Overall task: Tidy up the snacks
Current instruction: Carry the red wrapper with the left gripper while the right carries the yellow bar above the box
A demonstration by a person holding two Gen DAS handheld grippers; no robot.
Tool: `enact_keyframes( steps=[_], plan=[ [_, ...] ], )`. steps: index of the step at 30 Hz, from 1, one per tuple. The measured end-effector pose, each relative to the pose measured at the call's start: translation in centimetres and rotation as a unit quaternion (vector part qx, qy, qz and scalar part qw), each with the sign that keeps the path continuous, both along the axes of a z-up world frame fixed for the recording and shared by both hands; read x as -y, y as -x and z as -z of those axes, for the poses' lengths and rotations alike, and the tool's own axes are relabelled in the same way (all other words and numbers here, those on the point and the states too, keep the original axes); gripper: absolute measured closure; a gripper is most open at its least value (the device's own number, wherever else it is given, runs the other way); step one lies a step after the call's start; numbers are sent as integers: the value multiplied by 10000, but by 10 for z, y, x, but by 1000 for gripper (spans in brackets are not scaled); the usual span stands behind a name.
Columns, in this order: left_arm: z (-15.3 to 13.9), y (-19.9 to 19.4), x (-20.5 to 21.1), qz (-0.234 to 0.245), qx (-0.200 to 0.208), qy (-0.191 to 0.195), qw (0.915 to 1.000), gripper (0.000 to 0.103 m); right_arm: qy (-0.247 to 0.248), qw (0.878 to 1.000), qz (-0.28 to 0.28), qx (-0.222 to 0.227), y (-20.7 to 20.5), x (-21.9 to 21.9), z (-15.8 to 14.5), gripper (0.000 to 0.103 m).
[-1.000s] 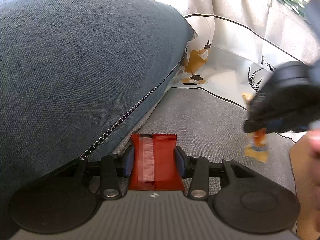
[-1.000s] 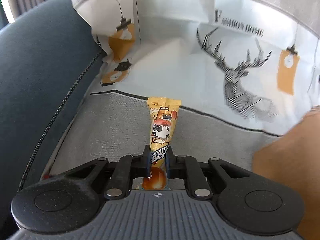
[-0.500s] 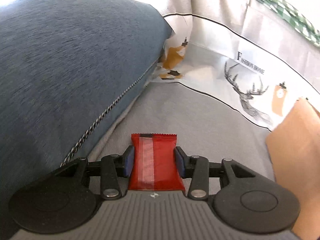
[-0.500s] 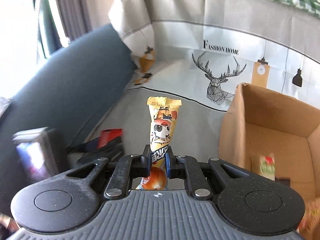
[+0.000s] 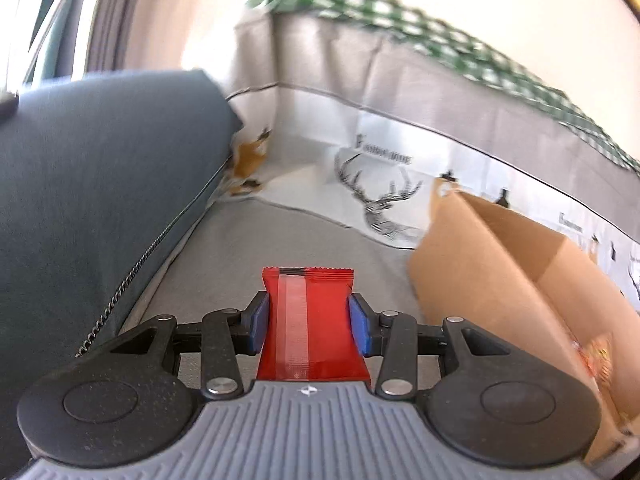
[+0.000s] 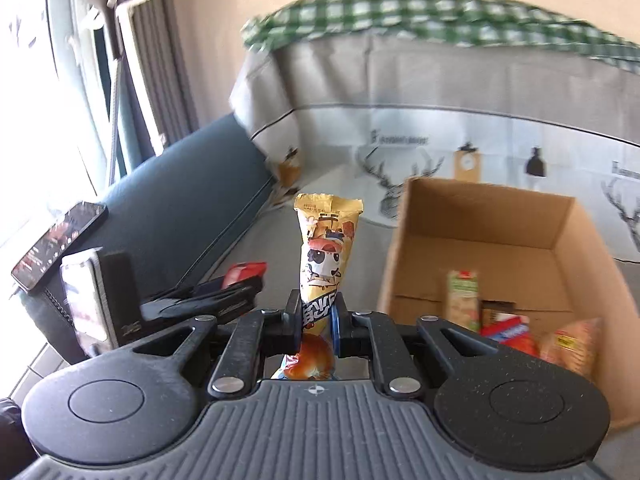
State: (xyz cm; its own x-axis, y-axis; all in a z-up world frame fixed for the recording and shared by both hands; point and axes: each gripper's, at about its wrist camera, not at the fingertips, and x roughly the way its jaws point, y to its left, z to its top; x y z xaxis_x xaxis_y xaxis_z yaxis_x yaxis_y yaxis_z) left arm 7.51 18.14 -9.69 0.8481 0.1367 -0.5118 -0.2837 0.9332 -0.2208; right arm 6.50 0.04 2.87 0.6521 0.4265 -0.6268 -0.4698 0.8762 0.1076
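1. At far left in the right wrist view, a phone (image 6: 60, 246) lay on the dark blue sofa arm (image 6: 180, 200), with curtains (image 6: 156, 60) and a bright window behind it.
2. Just right of the phone, the left gripper (image 6: 240, 286) showed from the side, blurred – a red pack (image 6: 244, 270) stuck out between its fingers.
3. In the left wrist view the same left gripper (image 5: 308, 320) pinched the red pack (image 5: 312, 328) by its two long edges; the blue pads (image 5: 258, 320) pressed on it from either side, and the pack lay flat with its sealed end pointing away.
4. Below it ran the grey seat cover (image 5: 260, 248), which farther back turned white with a deer print (image 5: 380, 200).
5. In the middle of the right wrist view, the right gripper (image 6: 316, 316) was pressed nearly together on a yellow pack (image 6: 326, 252) – gripped near its lower end, the pack stood upright with a cartoon face on its front.
6. To the right sat an open cardboard box (image 6: 480, 200) on the seat, near the yellow pack but apart from it.
7. Inside the box lay several snacks: a green-topped pack (image 6: 463, 296), a red and blue one (image 6: 508, 330) and an orange bag (image 6: 572, 344).
8. A green checked cloth (image 6: 440, 16) covered the top of the sofa back.
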Motion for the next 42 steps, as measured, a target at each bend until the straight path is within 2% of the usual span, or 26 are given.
enact_keyframes(
  steps=[9,15,21,25,29,36,42],
  plan=[
    [-62,29,31,266,604,-89,9978,56,-184,9956,649,657,21,84,-12,89],
    [-61,29,52,449,657,-300,9964,56,-262,9889,1047,1020,10,118,-10,89],
    [-72,18,66,559,730,-182,9956,56,-215,9807,1323,1422,-11,143,-8,89],
    [-76,4,84,699,693,-303,9947,56,-588,9733,1672,1458,-21,164,-7,89],
    [-79,-7,104,932,754,-511,9915,56,-693,9690,1841,1497,-29,170,-5,89],
    [-81,-23,130,1234,967,-396,9868,56,-650,9655,2005,1528,-46,165,0,89],
    [-83,-42,148,1444,1103,-443,9824,56,-520,9649,1994,1626,-47,158,1,89]
  ],
)
